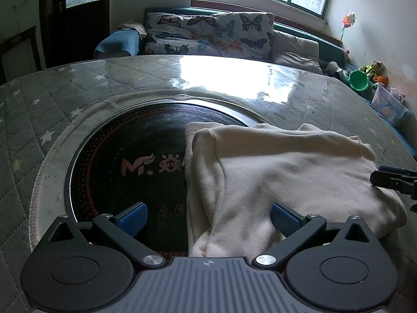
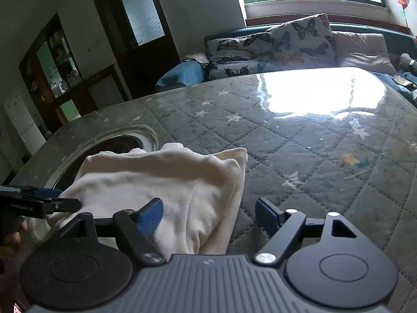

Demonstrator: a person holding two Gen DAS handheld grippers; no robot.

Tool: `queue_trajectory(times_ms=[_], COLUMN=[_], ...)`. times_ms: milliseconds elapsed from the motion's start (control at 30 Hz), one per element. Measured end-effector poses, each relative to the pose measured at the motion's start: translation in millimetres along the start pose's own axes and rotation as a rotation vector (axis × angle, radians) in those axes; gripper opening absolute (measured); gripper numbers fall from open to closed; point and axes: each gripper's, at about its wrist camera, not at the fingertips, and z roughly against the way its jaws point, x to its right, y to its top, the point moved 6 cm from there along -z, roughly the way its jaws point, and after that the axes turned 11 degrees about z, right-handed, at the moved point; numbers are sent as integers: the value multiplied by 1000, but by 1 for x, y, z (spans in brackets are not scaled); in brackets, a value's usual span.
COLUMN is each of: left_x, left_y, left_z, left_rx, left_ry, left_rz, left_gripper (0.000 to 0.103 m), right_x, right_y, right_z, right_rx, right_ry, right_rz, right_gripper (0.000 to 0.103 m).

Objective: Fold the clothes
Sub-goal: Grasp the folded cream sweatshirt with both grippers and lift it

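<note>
Quilted grey star-print worktop under glossy film, round black cooktop inset. Cream fleece garment lay folded, half over the cooktop's right side, long axis running away from both cameras. Left tongs and right tongs were both apart, straddling its near edge, gripping nothing.

Two hand-held grippers, matching pair

We record the left gripper and right gripper as alike: a ribbed grey housing with a small round emblem at its front edge, two black disc-shaped hubs, black angled linkage arms with triangular cut-outs, silver pivot screws, and blue ribbed pads on the fingers. We read white lettering, "GenRobot.AI", on the left unit's black side in the right wrist view.
</note>
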Motion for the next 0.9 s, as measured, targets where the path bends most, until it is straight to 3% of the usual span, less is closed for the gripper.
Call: queue_trajectory(times_ms=[67,167,300,467,567,633,733,800,900], left_x=[0,2,6,11,14,16,20,24,33], left_y=[0,2,3,3,3,4,5,6,8], left_z=[-1,-2,-1,1,1,1,5,8,16], left_rx=[-3,-6,-6,-4,-3,-6,10,26,50], left_ry=[-1,-8,-32,-67,-88,-102,-96,-85,-75], left_rz=[0,-4,-14,-28,-23,-13,-18,-31,-70], left_gripper=[103,102,93,78,65,48,32,24,22], right_x=[-2,-5,-7,-5,-5,-5,-4,-4,-7], right_y=[0,1,1,1,0,-1,0,2,6], right_z=[-1,-3,-5,-5,-4,-4,-2,3,14], right_rx=[-1,-3,-2,-2,4,8,24,43,72], right_ry=[11,28,53,62,59,65,72,75,71], right_rz=[3,8,-4,-28,-28,-43,-65,-67,-52], right_gripper=[65,59,42,40,39,31,20,17,16])
